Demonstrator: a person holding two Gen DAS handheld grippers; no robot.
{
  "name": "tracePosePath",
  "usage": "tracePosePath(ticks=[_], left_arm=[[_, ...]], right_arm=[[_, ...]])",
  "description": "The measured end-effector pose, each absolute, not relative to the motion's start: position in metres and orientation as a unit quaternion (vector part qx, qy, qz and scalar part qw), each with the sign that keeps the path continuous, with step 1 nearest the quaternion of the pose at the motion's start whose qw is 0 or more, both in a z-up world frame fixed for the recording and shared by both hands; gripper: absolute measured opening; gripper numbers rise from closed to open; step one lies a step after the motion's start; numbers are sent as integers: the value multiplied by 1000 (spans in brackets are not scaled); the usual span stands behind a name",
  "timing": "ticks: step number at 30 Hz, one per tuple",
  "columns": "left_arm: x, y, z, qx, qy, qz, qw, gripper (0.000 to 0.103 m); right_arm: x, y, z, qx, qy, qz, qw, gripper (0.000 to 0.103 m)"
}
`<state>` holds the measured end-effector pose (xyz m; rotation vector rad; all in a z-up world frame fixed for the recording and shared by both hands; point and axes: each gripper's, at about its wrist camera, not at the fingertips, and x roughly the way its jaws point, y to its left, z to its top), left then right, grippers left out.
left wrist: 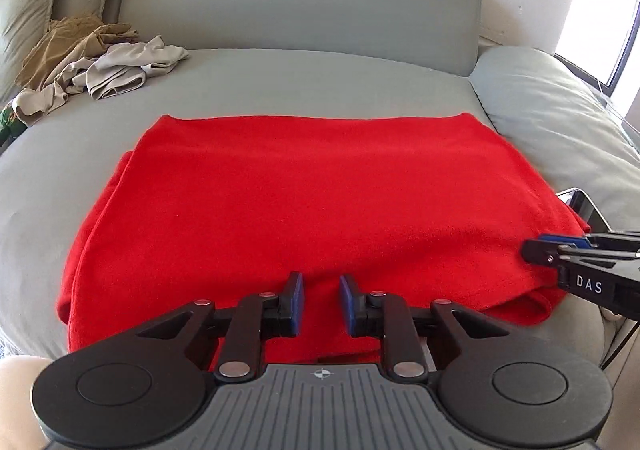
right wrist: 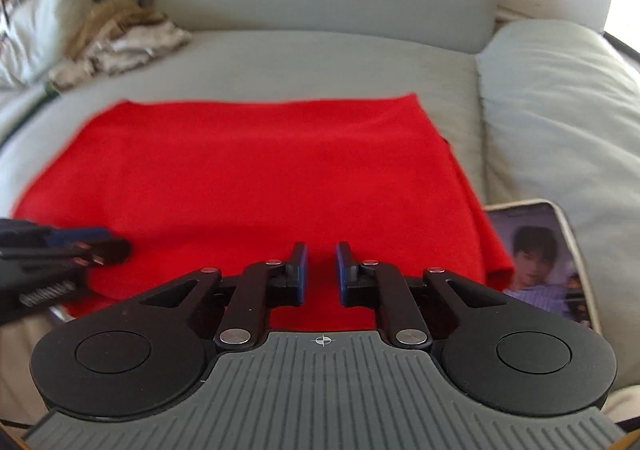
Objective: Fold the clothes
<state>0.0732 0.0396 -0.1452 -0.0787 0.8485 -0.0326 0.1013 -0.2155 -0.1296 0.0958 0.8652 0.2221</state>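
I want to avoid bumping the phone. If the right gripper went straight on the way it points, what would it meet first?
Most likely the red garment: the right gripper points across it, open. The phone lies off to its right, outside that line.

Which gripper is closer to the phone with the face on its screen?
Right. The right gripper hovers over the red garment's near edge just left of the phone; the left gripper sits farther left along that edge.
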Motion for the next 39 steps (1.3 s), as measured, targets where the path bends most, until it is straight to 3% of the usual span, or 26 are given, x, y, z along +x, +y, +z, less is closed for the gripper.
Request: tracePosePath(ticks=[2, 3, 5, 8, 12, 16, 21, 22, 24, 25, 30, 39], left_arm=[[67, 42, -143, -34, 416, -20, 908, 24], [65, 41, -142, -30, 417, -20, 908, 24], [62, 37, -138, -28, 413, -22, 910, 24], [58, 30, -131, -30, 401, -26, 915, 24], [53, 20, -122, -30, 384, -32, 922, 26], [60, 15, -138, -8, 402, -30, 915, 30], [52, 10, -145, 32, 412, -31, 910, 33], [51, 10, -144, 32, 413, -30, 910, 33], [48, 11, -141, 19, 418, -24, 908, 35], [47, 12, -140, 10, 420, -22, 907, 38], [44, 11, -132, -35, 404, -18, 914, 45], [52, 13, -146, -65, 431, -30, 899, 51]], right_arm=[[97, -208, -141, 12, 421, 98, 901, 13], [95, -206, -146, -3, 422, 93, 902, 5], [89, -214, -139, 13, 419, 85, 904, 4], [79, -228, -129, 37, 413, 72, 907, 15], [72, -228, -120, 69, 397, 98, 910, 15], [71, -181, -127, 14, 397, 158, 904, 15], [58, -163, -142, -26, 431, 167, 887, 23], [55, -167, -140, -16, 440, 170, 882, 24], [47, -177, -136, 16, 457, 175, 872, 39], [42, -184, -135, 37, 463, 176, 868, 41], [32, -226, -129, 145, 400, 150, 893, 60], [55, -272, -159, 297, 384, 80, 870, 60]])
